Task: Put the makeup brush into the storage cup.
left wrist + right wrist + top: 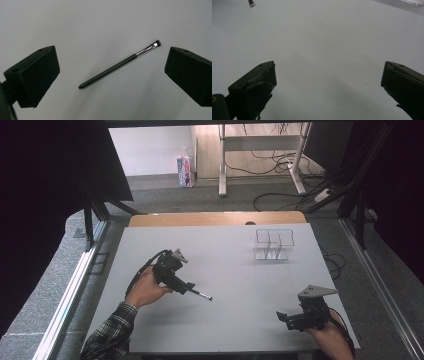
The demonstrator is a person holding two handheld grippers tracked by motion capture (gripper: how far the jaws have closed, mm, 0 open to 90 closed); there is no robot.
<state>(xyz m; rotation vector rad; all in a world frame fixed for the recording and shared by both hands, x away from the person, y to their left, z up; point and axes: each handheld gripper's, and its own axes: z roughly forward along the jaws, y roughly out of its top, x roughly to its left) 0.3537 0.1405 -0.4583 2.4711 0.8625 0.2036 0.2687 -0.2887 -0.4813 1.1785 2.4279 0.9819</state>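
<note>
Clear plastic divided organizer upper right of the frame, looks empty to me. Thin black makeup brush lies on the pale grey surface between my spread left tool; right tool spread too, lower right.

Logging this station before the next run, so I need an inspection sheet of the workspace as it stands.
Surface: grey table top, bare apart from the items below.
Job's things: thin black brush lying flat between the left gripper's open jaws, untouched; clear divided box at the far right, nothing seen inside.
Clutter: nothing seen.
Grippers: left gripper open over the brush; right gripper open, holding nothing, near the front right edge.
Cables: black cable trails from the left gripper; loose cables on the floor behind.
Surroundings: carpet floor, white desk legs, black curtains.
</note>
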